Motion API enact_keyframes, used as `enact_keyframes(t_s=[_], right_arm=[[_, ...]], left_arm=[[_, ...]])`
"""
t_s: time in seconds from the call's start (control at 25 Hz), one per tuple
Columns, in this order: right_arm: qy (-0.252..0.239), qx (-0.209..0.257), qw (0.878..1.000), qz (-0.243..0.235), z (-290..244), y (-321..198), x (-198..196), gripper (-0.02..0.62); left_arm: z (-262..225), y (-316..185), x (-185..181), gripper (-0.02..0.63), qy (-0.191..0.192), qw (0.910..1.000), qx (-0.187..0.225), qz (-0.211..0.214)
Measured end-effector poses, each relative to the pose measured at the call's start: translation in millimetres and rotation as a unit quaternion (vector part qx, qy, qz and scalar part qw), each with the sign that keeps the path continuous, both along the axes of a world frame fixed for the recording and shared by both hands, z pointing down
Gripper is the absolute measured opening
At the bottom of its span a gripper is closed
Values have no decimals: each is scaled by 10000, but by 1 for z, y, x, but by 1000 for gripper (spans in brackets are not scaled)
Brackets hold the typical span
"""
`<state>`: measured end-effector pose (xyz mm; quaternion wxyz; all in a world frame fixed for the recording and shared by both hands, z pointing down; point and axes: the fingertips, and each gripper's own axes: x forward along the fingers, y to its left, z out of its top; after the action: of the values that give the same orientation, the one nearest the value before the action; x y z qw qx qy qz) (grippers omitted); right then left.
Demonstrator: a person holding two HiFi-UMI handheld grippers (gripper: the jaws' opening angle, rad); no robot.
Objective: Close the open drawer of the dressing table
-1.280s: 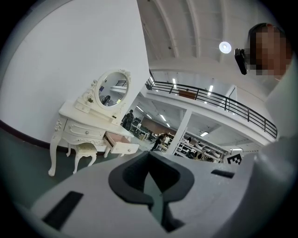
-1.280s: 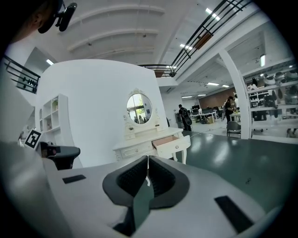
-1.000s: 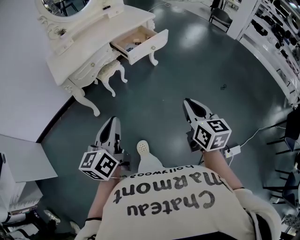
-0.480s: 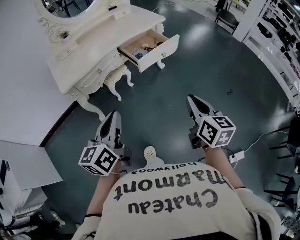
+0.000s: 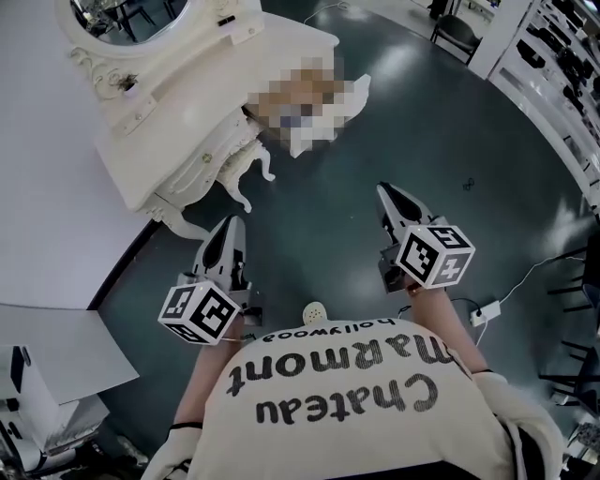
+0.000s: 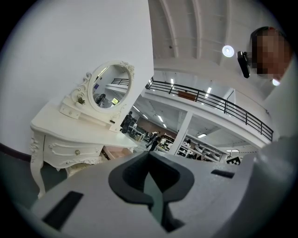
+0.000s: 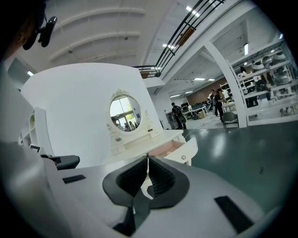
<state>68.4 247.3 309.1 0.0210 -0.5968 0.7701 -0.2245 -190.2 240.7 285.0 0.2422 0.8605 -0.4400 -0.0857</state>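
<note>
The white dressing table (image 5: 178, 112) with an oval mirror stands at the upper left of the head view. Its drawer (image 5: 323, 141) is pulled out toward the dark floor; a mosaic patch hides most of it. In the right gripper view the open drawer (image 7: 179, 151) shows its pale wood inside and a knob on its white front. In the left gripper view only a bit of the drawer (image 6: 116, 152) shows. My left gripper (image 5: 230, 227) and right gripper (image 5: 387, 192) are held over the floor, both short of the table, both shut and empty.
A carved white stool (image 5: 246, 161) sits under the table. A cable and power strip (image 5: 485, 312) lie on the floor at the right. A black chair (image 5: 452, 28) and shelving (image 5: 553, 66) stand far right. A white panel (image 5: 56, 347) lies at the lower left.
The dressing table and its drawer have drawn closer in the head view as both grippers travelled forward toward them. Both pairs of jaws stayed shut.
</note>
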Motion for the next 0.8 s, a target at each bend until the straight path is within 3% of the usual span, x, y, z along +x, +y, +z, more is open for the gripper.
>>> enact_keyframes(t_s=[0.8], right_arm=[[14, -220, 9997, -135, 11, -30, -27, 32]], left_arm=[[16, -27, -11, 8, 200, 9997, -157, 65]])
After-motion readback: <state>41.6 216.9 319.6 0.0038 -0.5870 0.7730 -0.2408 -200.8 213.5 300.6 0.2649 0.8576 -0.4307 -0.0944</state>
